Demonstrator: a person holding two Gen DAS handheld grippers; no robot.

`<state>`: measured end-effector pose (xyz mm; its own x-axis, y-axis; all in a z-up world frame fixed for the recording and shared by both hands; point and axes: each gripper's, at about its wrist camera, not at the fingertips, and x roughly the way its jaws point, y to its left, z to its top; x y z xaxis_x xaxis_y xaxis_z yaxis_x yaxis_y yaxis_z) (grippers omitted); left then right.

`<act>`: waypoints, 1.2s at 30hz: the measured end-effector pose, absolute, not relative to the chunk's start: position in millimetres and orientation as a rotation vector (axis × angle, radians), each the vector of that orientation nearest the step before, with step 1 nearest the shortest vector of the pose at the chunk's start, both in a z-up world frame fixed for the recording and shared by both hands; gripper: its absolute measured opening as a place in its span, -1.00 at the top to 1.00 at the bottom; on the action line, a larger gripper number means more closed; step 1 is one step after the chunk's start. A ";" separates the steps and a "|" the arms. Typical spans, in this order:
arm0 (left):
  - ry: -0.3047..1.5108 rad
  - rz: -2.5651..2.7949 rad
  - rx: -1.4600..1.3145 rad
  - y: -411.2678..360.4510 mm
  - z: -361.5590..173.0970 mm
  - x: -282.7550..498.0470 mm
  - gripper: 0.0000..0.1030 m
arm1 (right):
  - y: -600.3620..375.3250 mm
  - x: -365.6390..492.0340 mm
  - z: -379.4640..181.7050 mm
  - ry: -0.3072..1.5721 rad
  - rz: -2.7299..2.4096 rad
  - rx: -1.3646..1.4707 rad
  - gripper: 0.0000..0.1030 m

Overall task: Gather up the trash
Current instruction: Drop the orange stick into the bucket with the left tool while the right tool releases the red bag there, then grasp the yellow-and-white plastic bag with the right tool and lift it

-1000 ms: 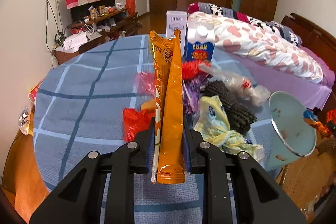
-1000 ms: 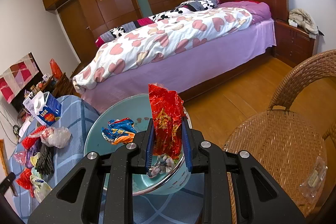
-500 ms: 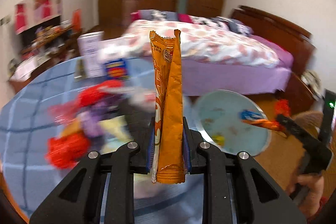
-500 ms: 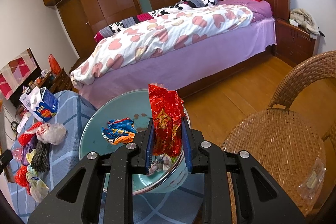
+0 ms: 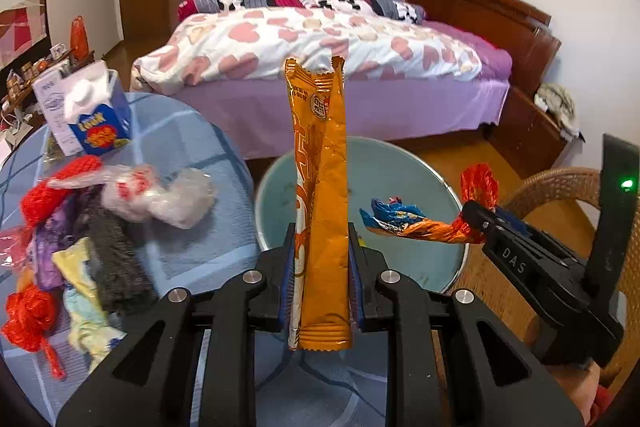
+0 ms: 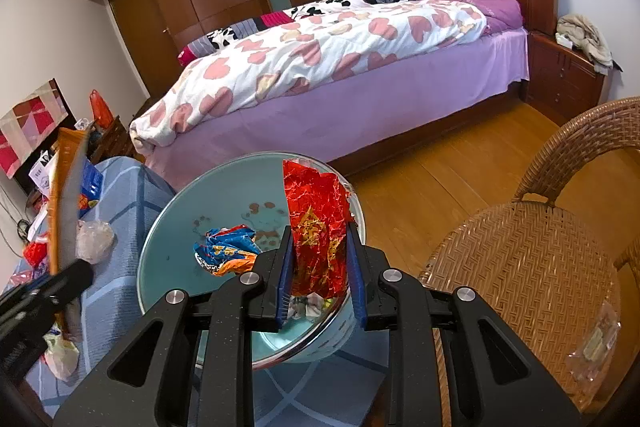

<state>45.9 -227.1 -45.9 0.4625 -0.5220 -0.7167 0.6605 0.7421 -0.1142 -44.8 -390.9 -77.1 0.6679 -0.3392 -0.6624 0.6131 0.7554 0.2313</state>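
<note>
My left gripper (image 5: pixel 319 267) is shut on a long orange snack wrapper (image 5: pixel 322 195) that stands upright between its pads, in front of the light blue bowl (image 5: pixel 404 171). My right gripper (image 6: pixel 318 267) is shut on a crumpled red foil wrapper (image 6: pixel 318 223) over the bowl's near rim (image 6: pixel 160 227). A blue and orange wrapper (image 6: pixel 224 251) lies inside the bowl. The right gripper (image 5: pixel 476 223) also shows at the right of the left wrist view. At the left edge of the right wrist view is the left gripper (image 6: pixel 60 283) with its orange wrapper (image 6: pixel 66 195).
A pile of loose trash (image 5: pixel 80 227) and a milk carton (image 5: pixel 100 119) sit on the blue checked tablecloth (image 5: pixel 180 147). A wicker chair (image 6: pixel 520 267) holding a clear packet (image 6: pixel 596 343) stands right of the bowl. A bed (image 6: pixel 340 67) fills the background.
My left gripper has swung right with the orange wrapper, from over the trash pile to in front of the bowl. The right gripper has stayed over the bowl with the red wrapper.
</note>
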 end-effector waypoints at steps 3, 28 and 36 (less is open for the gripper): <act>0.839 -0.731 0.201 -238.4 -58.0 52.9 0.42 | -394.2 -41.1 -80.8 0.647 -0.537 0.474 0.39; 0.693 -0.313 0.203 -84.2 -27.3 40.3 -0.82 | -322.9 -48.4 -36.5 0.480 -0.356 0.364 -0.46; 0.718 -0.130 0.091 25.0 -32.7 52.1 -0.82 | -273.4 -22.3 -36.2 0.550 -0.177 0.334 -0.46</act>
<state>52.1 25.0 -32.7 0.7455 -0.0869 -0.6608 0.1496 0.9880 0.0388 -22.3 -273.4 -36.2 0.8391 -0.0752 -0.5388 0.2525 0.9311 0.2633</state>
